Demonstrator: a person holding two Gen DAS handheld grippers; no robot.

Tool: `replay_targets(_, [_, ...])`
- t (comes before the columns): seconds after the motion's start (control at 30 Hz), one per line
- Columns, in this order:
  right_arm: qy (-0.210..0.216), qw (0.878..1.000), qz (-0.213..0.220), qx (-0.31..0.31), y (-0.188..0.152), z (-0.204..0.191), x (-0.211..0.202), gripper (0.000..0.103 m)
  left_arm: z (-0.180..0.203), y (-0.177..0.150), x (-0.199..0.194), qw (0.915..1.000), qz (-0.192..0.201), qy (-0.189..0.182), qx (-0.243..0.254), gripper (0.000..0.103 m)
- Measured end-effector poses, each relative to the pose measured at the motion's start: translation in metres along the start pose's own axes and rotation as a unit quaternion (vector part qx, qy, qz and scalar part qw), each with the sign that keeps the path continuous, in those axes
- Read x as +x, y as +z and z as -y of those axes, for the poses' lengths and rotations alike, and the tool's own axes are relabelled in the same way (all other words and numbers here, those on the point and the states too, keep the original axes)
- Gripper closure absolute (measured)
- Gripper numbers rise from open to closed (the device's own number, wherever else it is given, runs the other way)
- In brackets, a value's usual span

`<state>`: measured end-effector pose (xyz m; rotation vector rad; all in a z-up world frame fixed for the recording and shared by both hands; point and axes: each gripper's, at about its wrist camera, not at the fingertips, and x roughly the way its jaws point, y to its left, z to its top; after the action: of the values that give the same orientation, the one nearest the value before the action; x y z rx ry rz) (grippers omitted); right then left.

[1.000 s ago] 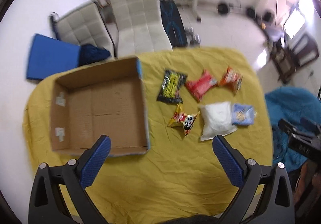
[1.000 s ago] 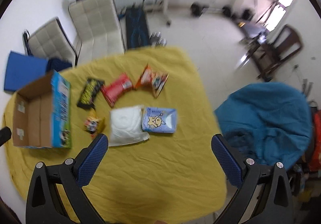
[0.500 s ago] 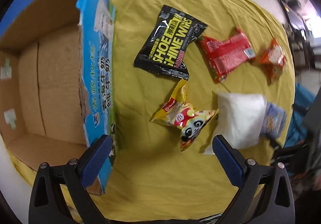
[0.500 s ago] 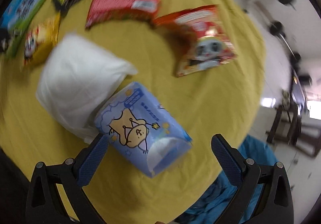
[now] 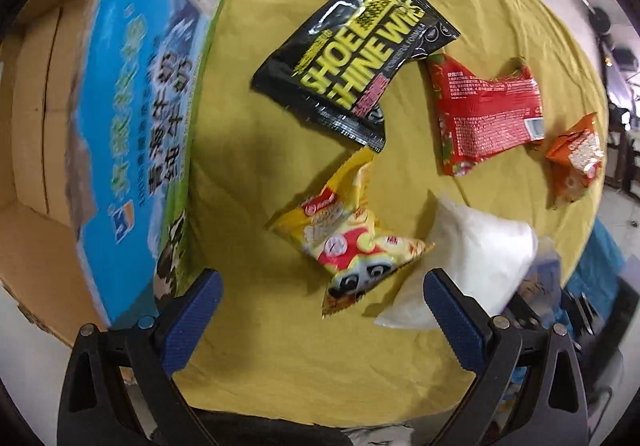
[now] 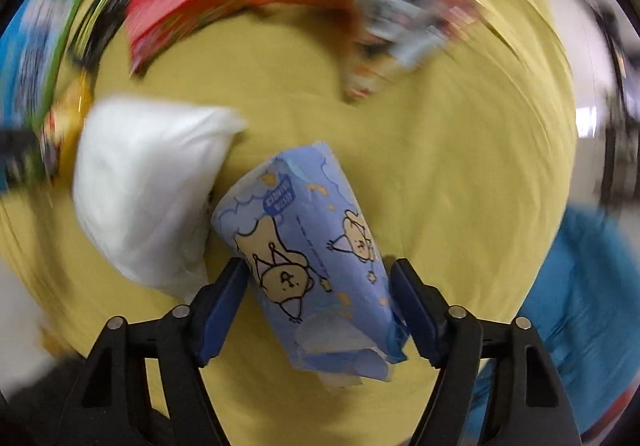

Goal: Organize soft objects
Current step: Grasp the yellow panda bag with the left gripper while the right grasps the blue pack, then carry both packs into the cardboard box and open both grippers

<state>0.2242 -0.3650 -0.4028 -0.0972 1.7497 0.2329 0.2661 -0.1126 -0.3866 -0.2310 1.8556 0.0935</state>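
My right gripper (image 6: 320,274) has its jaws closing around a blue tissue pack with bear drawings (image 6: 316,258); the pads touch its two sides. A white soft bag (image 6: 148,190) lies just left of it. My left gripper (image 5: 320,286) is open and empty, low over a yellow panda snack bag (image 5: 348,238). Beyond lie a black shoe-wipes pack (image 5: 360,54), a red packet (image 5: 484,114) and an orange packet (image 5: 576,158). The white bag (image 5: 476,258) also shows in the left wrist view.
An open cardboard box (image 5: 36,134) with a blue printed side (image 5: 148,126) stands at the left on the yellow cloth (image 5: 320,346). A blue beanbag (image 6: 580,306) lies off the right edge. The right wrist view is motion-blurred at its rim.
Both grippers have dropped close to the cloth. My right gripper's jaws have narrowed around the blue tissue pack. My left gripper has come nearer the yellow panda bag.
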Motion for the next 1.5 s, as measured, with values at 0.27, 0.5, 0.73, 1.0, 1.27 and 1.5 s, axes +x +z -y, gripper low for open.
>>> replay_targets(0.27, [0.037, 0.994, 0.021, 0.097, -0.037, 0.034, 0.024, 0.021, 0.015, 0.005, 0.025, 0.9990, -0.033, 0.031, 0.007, 0.012])
replay_targets(0.5, [0.039, 0.991, 0.050, 0.116, -0.069, 0.063, -0.003, 0.009, 0.002, 0.013, 0.046, 0.9995, -0.024, 0.019, -0.004, 0.034])
replay_targets(0.73, [0.022, 0.992, 0.066, 0.102, -0.087, 0.073, -0.035, 0.009, 0.031, -0.003, 0.027, 0.9988, -0.005, 0.015, 0.045, 0.051])
replay_targets(1.0, [0.010, 0.995, 0.049, 0.081, -0.043, 0.071, -0.069, 0.009, 0.016, -0.037, 0.015, 0.9981, 0.007, -0.026, 0.056, 0.053])
replay_targets(1.27, [-0.028, 0.994, 0.019, 0.102, -0.061, 0.064, -0.034, 0.038, 0.033, -0.049, 0.012, 0.9919, 0.065, 0.017, 0.108, 0.054])
replay_targets(1.5, [-0.001, 0.981, 0.056, 0.186, -0.102, 0.080, -0.061, 0.052, 0.049, -0.075, -0.028, 0.9806, 0.136, 0.028, 0.139, 0.054])
